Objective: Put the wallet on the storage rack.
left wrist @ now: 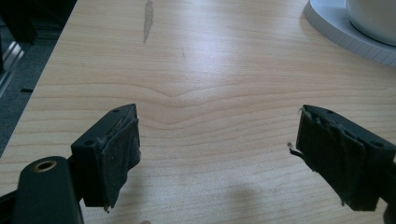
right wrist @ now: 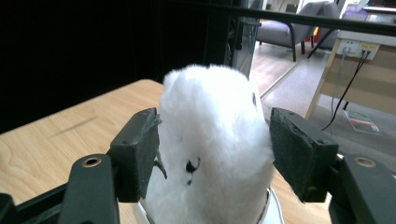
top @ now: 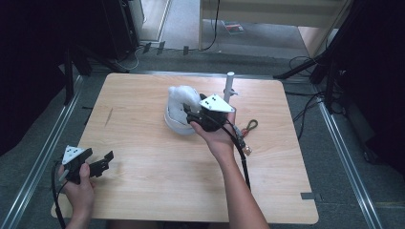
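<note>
A white plush toy (top: 181, 95) stands upright in a white cup on a white saucer (top: 174, 125) at the middle back of the wooden table (top: 143, 162). My right gripper (top: 188, 112) reaches it from the right. In the right gripper view the plush toy (right wrist: 210, 107) sits between the two pads (right wrist: 140, 149) of my right gripper (right wrist: 215, 140), which just brush its fur without squeezing it. My left gripper (top: 100, 155) rests near the front left edge, open and holding nothing. In the left gripper view my left gripper (left wrist: 217, 135) faces bare wood, with the saucer (left wrist: 341, 35) far off at the top right.
A short white post (top: 229, 81) stands just behind the right hand. A small red and green clip (top: 249, 126) and a little metal piece (top: 247, 150) lie to the right of the wrist. The right gripper's cable (top: 241, 157) trails along the forearm.
</note>
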Motion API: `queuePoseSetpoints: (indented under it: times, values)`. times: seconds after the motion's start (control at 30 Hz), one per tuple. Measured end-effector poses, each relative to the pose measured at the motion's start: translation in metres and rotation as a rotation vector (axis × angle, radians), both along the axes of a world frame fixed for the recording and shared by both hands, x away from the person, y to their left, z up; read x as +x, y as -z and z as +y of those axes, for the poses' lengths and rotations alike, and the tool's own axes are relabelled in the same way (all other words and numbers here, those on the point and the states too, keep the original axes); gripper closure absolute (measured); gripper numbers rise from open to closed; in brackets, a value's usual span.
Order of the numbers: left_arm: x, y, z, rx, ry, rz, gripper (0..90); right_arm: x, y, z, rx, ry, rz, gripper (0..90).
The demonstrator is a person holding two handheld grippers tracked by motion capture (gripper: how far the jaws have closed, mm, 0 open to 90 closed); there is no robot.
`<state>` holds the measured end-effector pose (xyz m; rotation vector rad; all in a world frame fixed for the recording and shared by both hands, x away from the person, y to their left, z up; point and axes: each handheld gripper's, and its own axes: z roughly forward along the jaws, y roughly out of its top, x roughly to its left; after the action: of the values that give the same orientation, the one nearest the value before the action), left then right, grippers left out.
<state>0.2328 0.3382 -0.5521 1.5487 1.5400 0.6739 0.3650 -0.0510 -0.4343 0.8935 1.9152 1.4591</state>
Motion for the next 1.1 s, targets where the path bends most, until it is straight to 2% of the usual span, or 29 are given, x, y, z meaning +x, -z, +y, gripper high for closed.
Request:
queuePoseSetpoints:
  times: [0.07,0.17,0.23,0.27,0.3,0.33,0.37,0.47,0.53,0.57,0.6,0.63,0.67,0.73,0.77,0.8,0.83,0.87,0.9,1.1]
  values:
    - [0.000,0.000,0.000,0.001,0.001,0.002,14.2,0.000,0.001,-0.002,0.002,0.007,0.005,33.3]
    - [0.000,0.000,0.000,0.000,0.000,0.000,14.2,0.001,0.004,-0.007,0.043,0.015,0.033,32.0]
    - [0.000,0.000,0.000,0.000,0.000,0.000,14.2,0.004,0.007,-0.010,0.070,0.008,0.079,31.1]
    - [0.000,0.000,0.000,0.000,0.001,0.001,14.2,0.005,0.009,-0.010,0.071,0.006,0.101,30.8]
    - [0.000,0.000,0.000,0.000,0.001,0.002,14.2,0.005,0.009,-0.010,0.071,0.006,0.101,30.8]
    - [0.000,0.000,0.000,0.002,0.001,0.002,14.2,0.007,0.015,-0.011,0.056,0.003,0.139,31.1]
    - [0.000,0.000,0.000,0.001,0.001,0.002,14.2,0.007,0.017,-0.011,0.057,0.002,0.154,32.2]
    - [0.000,0.000,0.000,0.002,0.001,0.002,14.2,0.010,0.027,-0.011,0.057,-0.013,0.226,38.1]
    - [0.000,0.000,0.000,0.002,0.001,0.003,14.2,0.011,0.034,-0.010,0.042,-0.024,0.255,48.2]
    - [0.000,0.000,0.000,0.002,0.001,0.003,14.2,0.011,0.034,-0.010,0.042,-0.024,0.255,48.2]
    - [0.000,0.000,0.000,0.003,0.002,0.003,14.3,0.012,0.037,-0.009,0.027,-0.038,0.274,62.0]
    - [0.000,0.000,0.000,0.002,0.001,0.003,14.2,0.012,0.037,-0.009,0.027,-0.038,0.274,62.0]
    - [0.000,0.000,0.000,0.002,0.002,0.003,14.2,0.012,0.038,-0.009,0.022,-0.059,0.276,71.4]
    - [0.000,0.000,0.000,0.004,0.001,0.005,14.2,0.011,0.037,-0.009,0.011,-0.062,0.265,73.4]
    - [0.000,0.000,0.000,0.004,0.001,0.005,14.2,0.010,0.036,-0.006,-0.031,-0.054,0.221,75.8]
    - [0.000,0.000,0.000,0.004,0.001,0.005,14.2,0.010,0.036,-0.006,-0.031,-0.054,0.221,75.8]
    - [0.000,0.000,0.000,0.004,0.001,0.005,14.2,0.009,0.035,-0.005,-0.042,-0.056,0.201,76.4]
    - [0.000,0.000,0.000,0.004,0.000,0.006,14.3,0.006,0.034,-0.004,-0.061,-0.047,0.153,76.8]
    - [0.000,0.000,0.000,0.003,0.000,0.006,14.2,0.006,0.033,-0.004,-0.063,-0.045,0.139,76.8]
    - [0.001,0.000,0.000,0.008,0.001,0.006,14.2,0.009,0.041,0.002,-0.071,-0.027,0.128,76.3]
